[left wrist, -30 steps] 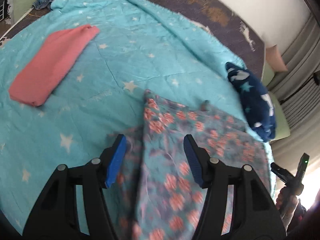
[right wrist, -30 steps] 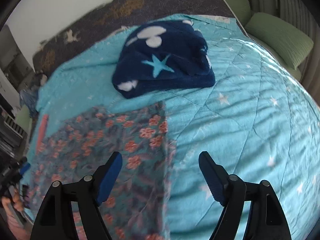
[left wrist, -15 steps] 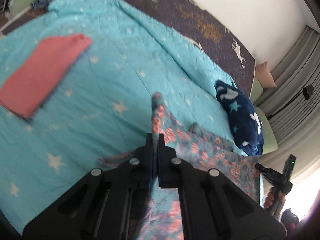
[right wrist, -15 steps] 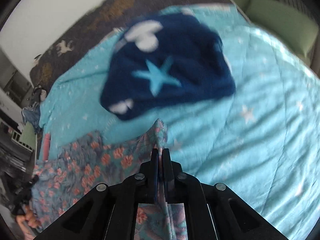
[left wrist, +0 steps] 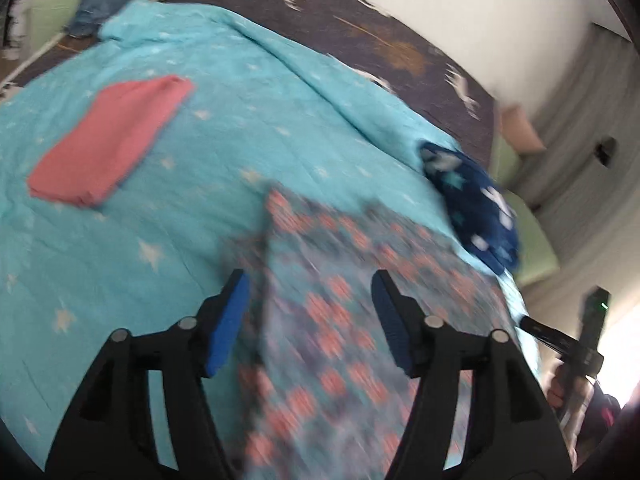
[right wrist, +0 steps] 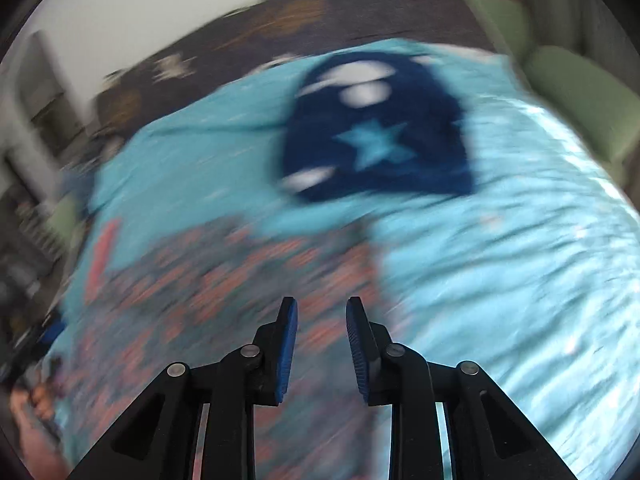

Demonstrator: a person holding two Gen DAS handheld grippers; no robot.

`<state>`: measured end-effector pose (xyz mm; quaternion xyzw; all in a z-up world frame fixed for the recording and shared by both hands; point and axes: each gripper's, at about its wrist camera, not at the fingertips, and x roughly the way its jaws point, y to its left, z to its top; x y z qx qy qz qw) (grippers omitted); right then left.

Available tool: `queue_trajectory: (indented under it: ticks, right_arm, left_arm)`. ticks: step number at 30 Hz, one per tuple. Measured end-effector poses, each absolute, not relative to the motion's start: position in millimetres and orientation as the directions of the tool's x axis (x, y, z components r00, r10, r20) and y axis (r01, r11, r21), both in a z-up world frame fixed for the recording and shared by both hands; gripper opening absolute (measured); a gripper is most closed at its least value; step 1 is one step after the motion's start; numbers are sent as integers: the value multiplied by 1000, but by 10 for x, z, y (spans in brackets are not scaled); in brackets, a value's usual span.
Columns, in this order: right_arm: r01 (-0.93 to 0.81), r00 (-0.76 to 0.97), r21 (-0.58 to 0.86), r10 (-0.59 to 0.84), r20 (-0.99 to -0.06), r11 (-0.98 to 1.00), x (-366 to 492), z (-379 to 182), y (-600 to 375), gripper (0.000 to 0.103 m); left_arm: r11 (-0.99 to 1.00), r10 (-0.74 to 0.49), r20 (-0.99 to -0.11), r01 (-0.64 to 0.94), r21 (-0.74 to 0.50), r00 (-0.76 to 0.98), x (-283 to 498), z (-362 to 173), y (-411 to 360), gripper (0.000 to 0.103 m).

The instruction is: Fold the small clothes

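Left gripper [left wrist: 310, 316] spread wide, jaws just opened, blue pads clear of the cloth with nothing pinched between them. Right gripper [right wrist: 321, 344] parted by a narrow gap, also just opened, pads apart and nothing caught between them either, though the blur makes that harder to judge. Under and just ahead of both, the floral garment [left wrist: 348, 300], released onto the turquoise blanket [left wrist: 224, 128], its left edge a straight line that looks like a fresh fold. Farther out on the left, a pink cloth [left wrist: 108, 140] already folded into a neat slab, well apart from the floral piece. Off to the right, a navy fleece [right wrist: 376, 132] with stars, heaped loosely and seemingly not yet folded. By the look of it: one piece done, the floral one partway, probably one more fold needed to match the pink one, and the navy one untouched.
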<state>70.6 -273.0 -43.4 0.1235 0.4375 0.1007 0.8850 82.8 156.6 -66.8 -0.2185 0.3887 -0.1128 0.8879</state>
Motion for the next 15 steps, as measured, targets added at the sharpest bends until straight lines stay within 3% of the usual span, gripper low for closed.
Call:
queue_trajectory:
  ticks: [3, 5, 6, 12, 14, 15]
  right_arm:
    - [-175, 515, 350, 389, -764, 920, 528, -625, -2474, 32]
    - [-141, 475, 301, 331, -815, 943, 549, -856, -2428, 31]
    - [-128, 471, 301, 325, -820, 945, 557, -916, -2440, 30]
    - [-125, 561, 282, 302, -771, 951, 349, -566, -2404, 36]
    - [-184, 575, 289, 341, -744, 940, 226, -474, -2280, 52]
    - [-209, 570, 288, 356, -740, 934, 191, -474, -2223, 54]
  left_arm:
    - [931, -276, -735, -19, -366, 620, 678, -908, 1488, 66]
    - [968, -119, -815, -117, -222, 567, 651, -1138, 1489, 70]
    - [970, -98, -812, -126, -206, 575, 602, -1184, 1506, 71]
    - [947, -176, -771, -110, -303, 612, 370, -976, 1578, 70]
    - [931, -238, -752, -77, -358, 615, 300, -947, 1573, 73]
    - [922, -267, -742, -59, -381, 615, 266, -949, 1561, 75]
